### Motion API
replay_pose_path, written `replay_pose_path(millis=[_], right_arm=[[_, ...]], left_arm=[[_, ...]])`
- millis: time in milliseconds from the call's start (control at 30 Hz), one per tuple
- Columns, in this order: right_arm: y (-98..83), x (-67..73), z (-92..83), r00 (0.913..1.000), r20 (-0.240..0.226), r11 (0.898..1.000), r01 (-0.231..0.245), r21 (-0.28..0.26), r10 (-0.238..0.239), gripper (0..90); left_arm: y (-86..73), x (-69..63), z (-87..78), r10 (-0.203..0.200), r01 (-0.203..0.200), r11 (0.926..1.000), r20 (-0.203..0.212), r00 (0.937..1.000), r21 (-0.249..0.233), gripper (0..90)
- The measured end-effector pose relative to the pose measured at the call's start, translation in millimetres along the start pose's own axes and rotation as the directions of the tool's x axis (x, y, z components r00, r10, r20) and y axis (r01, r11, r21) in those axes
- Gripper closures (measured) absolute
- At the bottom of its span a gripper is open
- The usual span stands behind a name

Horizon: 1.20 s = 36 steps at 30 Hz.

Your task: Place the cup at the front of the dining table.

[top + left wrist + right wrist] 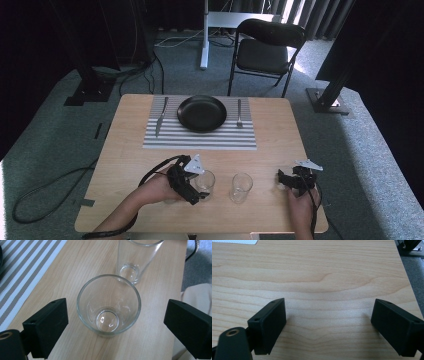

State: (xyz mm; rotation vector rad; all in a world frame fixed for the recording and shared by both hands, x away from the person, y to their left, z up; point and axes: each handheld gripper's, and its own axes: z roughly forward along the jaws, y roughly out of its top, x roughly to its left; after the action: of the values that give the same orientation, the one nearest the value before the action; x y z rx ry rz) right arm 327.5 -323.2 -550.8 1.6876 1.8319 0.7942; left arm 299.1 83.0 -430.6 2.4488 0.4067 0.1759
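Observation:
Two clear empty glasses stand upright near the table's front edge. My left gripper reaches the left glass from the left. In the left gripper view this glass stands between the jaws of the left gripper, with a gap on each side, so the gripper is open. The second glass stands just beyond it, also seen in the high view. My right gripper rests at the front right, and its jaws stand open over bare wood with nothing between them.
At the far side of the wooden table lies a striped placemat with a black plate, a knife to its left and a fork to its right. A black chair stands behind the table.

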Motion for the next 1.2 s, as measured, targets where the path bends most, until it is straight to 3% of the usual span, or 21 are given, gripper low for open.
replay_pose_path(millis=[233,533,700,800,933,1067,1200], right_arm=[[0.0,0.0,0.0,1.0,0.0,1.0,0.0,0.0,0.0,12.2],[0.0,0.0,0.0,1.0,0.0,1.0,0.0,0.0,0.0,12.2],[0.0,0.0,0.0,1.0,0.0,1.0,0.0,0.0,0.0,12.2],[0.0,0.0,0.0,1.0,0.0,1.0,0.0,0.0,0.0,12.2],[0.0,0.0,0.0,1.0,0.0,1.0,0.0,0.0,0.0,12.2],[0.0,0.0,0.0,1.0,0.0,1.0,0.0,0.0,0.0,12.2],[0.0,0.0,0.0,1.0,0.0,1.0,0.0,0.0,0.0,12.2]], left_arm=[[6.9,-0.4,11.5,0.006,-0.005,0.997,-0.012,0.9999,0.077,5.9],[10.9,4.6,20.2,-0.037,0.043,0.9914,-0.051,0.998,0.123,15.6],[13.9,4.3,23.9,-0.054,0.059,0.9876,-0.041,0.9977,0.146,15.6],[15.9,2.6,25.4,-0.052,0.06,0.9836,-0.05,0.9974,0.17,22.4],[18.2,3.2,28.6,-0.083,0.095,0.975,-0.072,0.994,0.201,22.4],[19.7,0.7,31.4,-0.06,0.077,0.9737,-0.084,0.9946,0.215,24.4],[20.4,-0.1,34.4,-0.071,0.088,0.97,-0.081,0.9941,0.227,27.5]])
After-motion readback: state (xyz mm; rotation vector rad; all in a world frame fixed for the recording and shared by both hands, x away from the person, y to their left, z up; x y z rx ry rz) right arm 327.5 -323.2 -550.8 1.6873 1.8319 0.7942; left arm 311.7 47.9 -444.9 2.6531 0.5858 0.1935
